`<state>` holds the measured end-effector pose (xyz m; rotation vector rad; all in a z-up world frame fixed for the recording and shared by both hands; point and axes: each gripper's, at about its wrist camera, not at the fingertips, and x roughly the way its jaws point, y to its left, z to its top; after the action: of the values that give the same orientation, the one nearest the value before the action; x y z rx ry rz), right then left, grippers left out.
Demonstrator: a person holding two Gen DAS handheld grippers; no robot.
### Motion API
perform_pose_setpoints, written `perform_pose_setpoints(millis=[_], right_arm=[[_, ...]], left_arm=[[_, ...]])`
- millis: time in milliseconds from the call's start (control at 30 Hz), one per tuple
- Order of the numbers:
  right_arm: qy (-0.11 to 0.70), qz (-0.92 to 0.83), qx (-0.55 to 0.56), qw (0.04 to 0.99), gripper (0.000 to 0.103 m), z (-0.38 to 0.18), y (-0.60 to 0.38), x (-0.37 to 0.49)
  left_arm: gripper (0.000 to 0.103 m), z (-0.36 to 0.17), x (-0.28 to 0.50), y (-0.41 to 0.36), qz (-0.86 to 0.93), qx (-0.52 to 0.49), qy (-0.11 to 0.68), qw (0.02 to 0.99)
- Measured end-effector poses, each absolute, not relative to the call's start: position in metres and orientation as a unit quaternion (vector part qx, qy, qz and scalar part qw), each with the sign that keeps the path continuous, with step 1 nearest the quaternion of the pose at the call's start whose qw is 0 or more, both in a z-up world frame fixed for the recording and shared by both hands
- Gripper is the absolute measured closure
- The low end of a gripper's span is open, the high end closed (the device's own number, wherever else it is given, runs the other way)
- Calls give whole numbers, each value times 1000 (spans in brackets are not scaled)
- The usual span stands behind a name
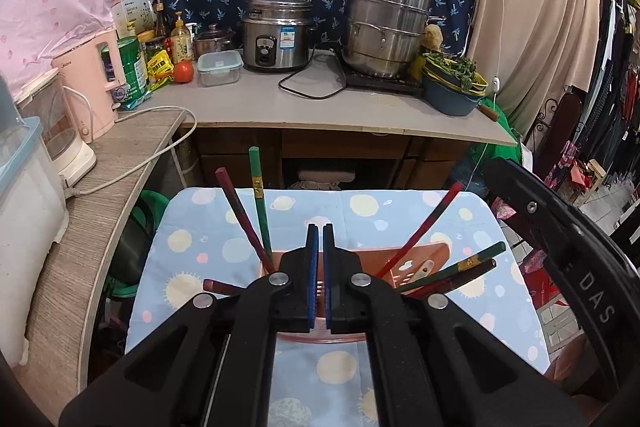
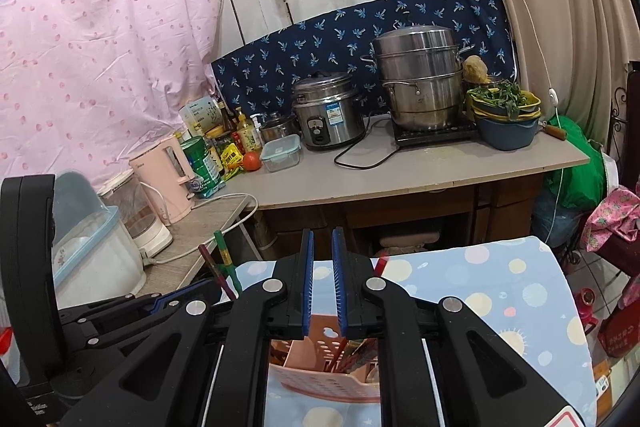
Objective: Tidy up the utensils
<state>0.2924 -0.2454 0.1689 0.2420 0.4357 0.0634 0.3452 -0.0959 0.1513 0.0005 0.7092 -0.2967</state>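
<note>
A pink plastic utensil holder stands on a small table with a blue dotted cloth. Several red and green chopsticks stick out of it: a green one and a red one lean left, another red one leans right. My left gripper hangs just above the holder, pads nearly together, with nothing between them. My right gripper is above the same holder, slightly open and empty. The left gripper's body shows in the right wrist view.
Beyond the table is a counter with a rice cooker, a steel steamer pot, a blue basin of greens, a tomato and bottles. A pink kettle and white appliances stand on the left shelf. Clothes hang at right.
</note>
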Motion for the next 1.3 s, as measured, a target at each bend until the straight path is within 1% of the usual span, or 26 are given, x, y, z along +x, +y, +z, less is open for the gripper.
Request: perform_pose_setpoints(millis=[400,500,533,567,600,667,1167,1300], right_arm=[[222,35,107,968,91,165,-237,250],[227,35,105,968,89,160,-233,236],[229,36,106,967,85,159,-233,232],[231,38,108,966,83,156,-232,226],[232,38,109,966,82,155,-231,222],[236,37,109,965,82,151,-229,212],[267,17,88,959,82,122,-216,159],[274,12,84,958,77,113,-215,149]], left_arm=[[101,160,313,-92,-129,14,334,934],[100,158,302,-91,-125,16,335,934],[99,157,298,-90,-124,16,337,933],[97,156,294,-89,-122,17,337,933],[94,155,291,-88,-121,18,338,933],[92,153,285,-88,-121,19,339,933],[92,130,235,-79,-113,33,350,929],[92,121,225,-74,-108,32,357,927]])
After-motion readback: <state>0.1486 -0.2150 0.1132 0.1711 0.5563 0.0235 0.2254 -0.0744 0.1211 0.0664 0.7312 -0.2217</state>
